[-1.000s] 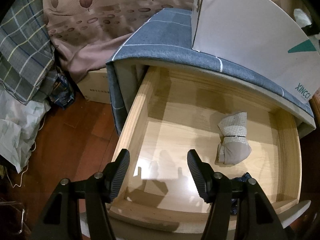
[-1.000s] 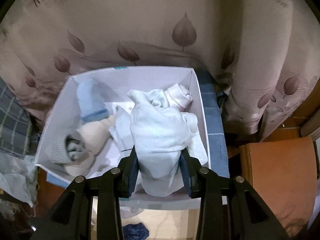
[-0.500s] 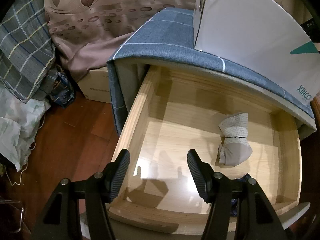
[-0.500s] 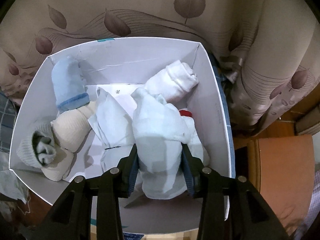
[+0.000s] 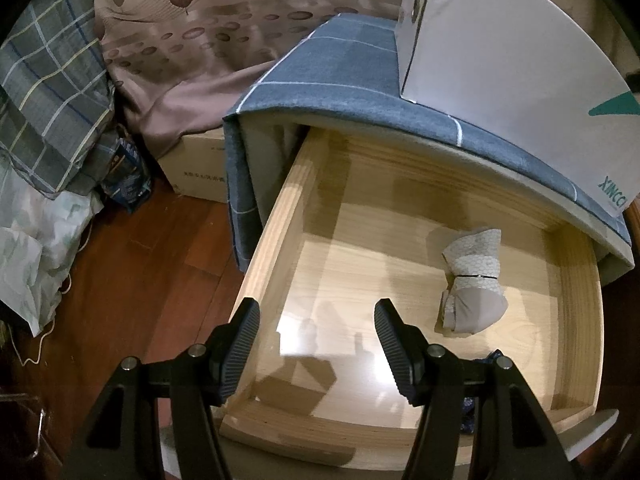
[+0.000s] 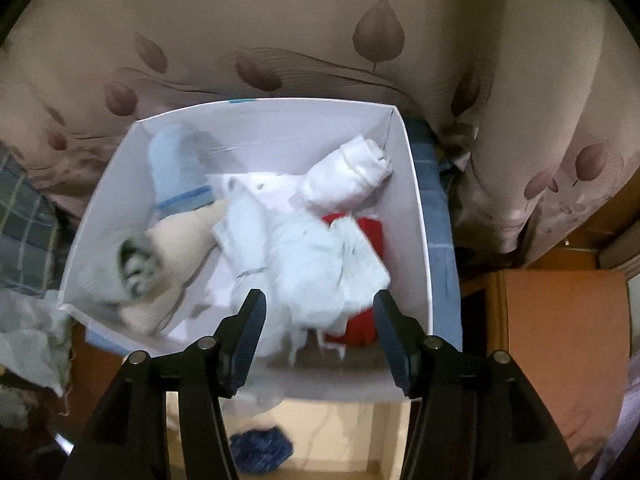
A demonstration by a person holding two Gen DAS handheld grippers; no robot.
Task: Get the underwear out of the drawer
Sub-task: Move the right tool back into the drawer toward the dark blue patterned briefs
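Observation:
In the left wrist view the wooden drawer stands pulled out. A rolled beige and patterned underwear lies at its right back, and a dark blue piece shows behind my finger. My left gripper is open and empty over the drawer's front left. In the right wrist view my right gripper is open above the white box. A white underwear lies loose in the box just ahead of its fingers. The blue piece shows below in the drawer.
The box holds several rolled pieces, among them a light blue one, a cream one, a white roll and something red. It stands on a grey-blue cloth-covered cabinet top. A curtain hangs behind; a cardboard box and bedding are left.
My right gripper has opened and let go of the white underwear, which now lies in the box. The gripper has drawn back slightly. The left gripper has hardly moved.

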